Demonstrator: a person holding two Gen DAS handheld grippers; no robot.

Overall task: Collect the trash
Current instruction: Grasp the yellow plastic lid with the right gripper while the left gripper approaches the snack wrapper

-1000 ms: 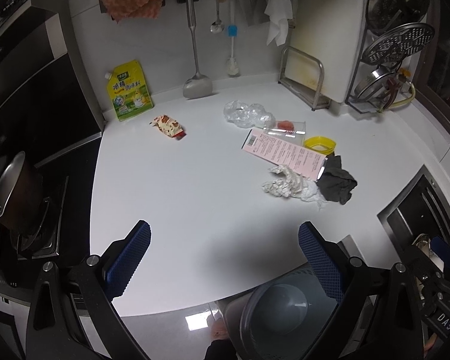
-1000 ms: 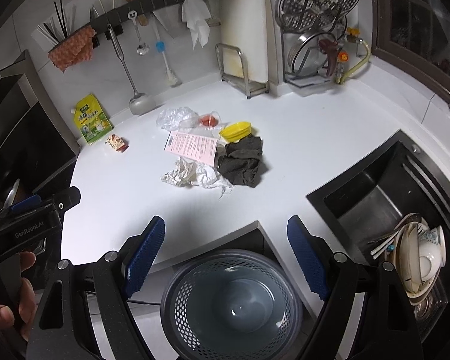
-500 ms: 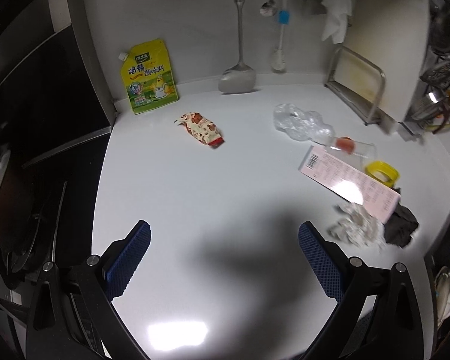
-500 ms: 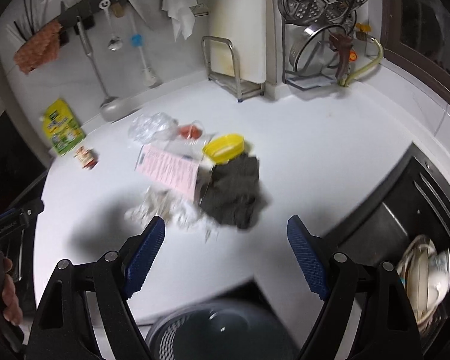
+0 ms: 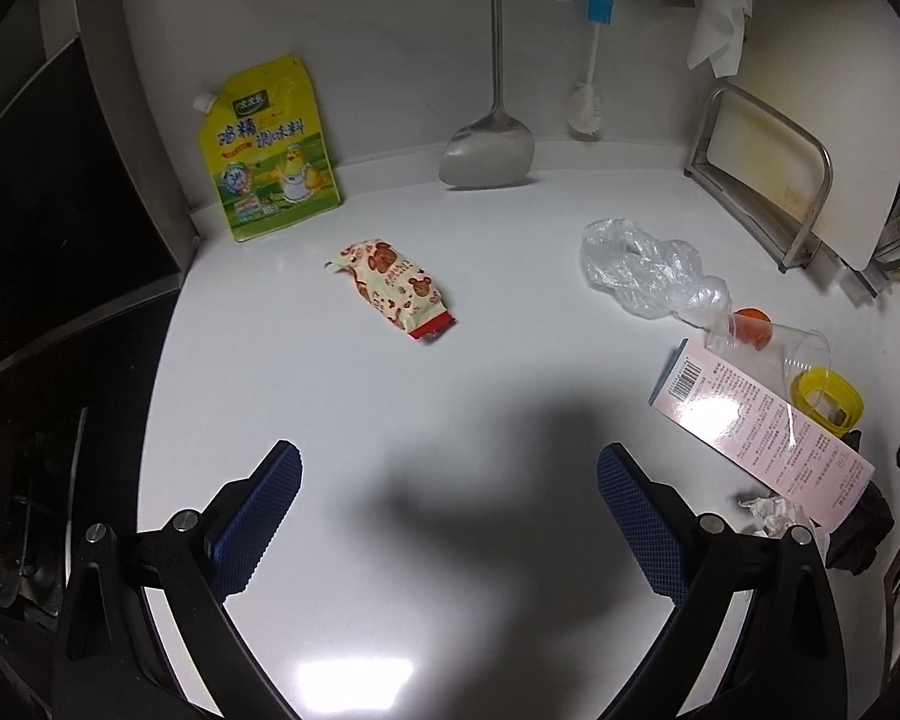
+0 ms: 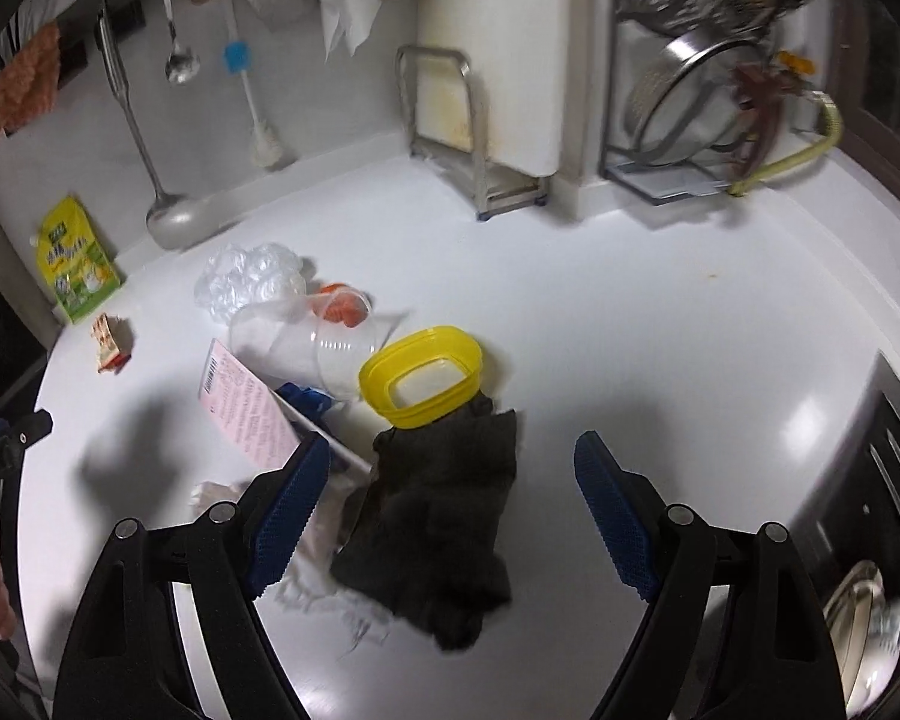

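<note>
1. Progress: nothing collected yet, by my reading. All the litter lies on the counter [image 5: 342,420]. No bin shows in either view.
2. Left gripper [image 5: 449,501]: jaws spread wide, nothing between them. It hovers over bare counter.
3. Right gripper [image 6: 452,483]: jaws spread wide, empty. It hovers above the cloth [image 6: 444,516].
4. Left view, items: wrapper [image 5: 397,289] lies ahead of the fingers, slightly left of centre, well apart from them. Plastic bag [image 5: 642,267] lies farther right. Cup [image 5: 774,342] lies on its side just beyond the bag, something orange inside. Pink box [image 5: 762,426] lies flat, right of my right finger.
5. Right view, items: the cloth sits directly between the jaws, below them. Its far edge touches the yellow lid [image 6: 420,375]. Crumpled paper [image 6: 312,570] lies under the left finger, partly hidden by it. The pink box [image 6: 246,414] sits just beyond that finger.
6. Not trash, I judge: sauce pouch [image 5: 267,150] leaning on the wall, spatula [image 5: 489,144] hanging there.
7. Remaining: every item. Nearest candidates: cloth or paper for the right, wrapper for the left.
</note>
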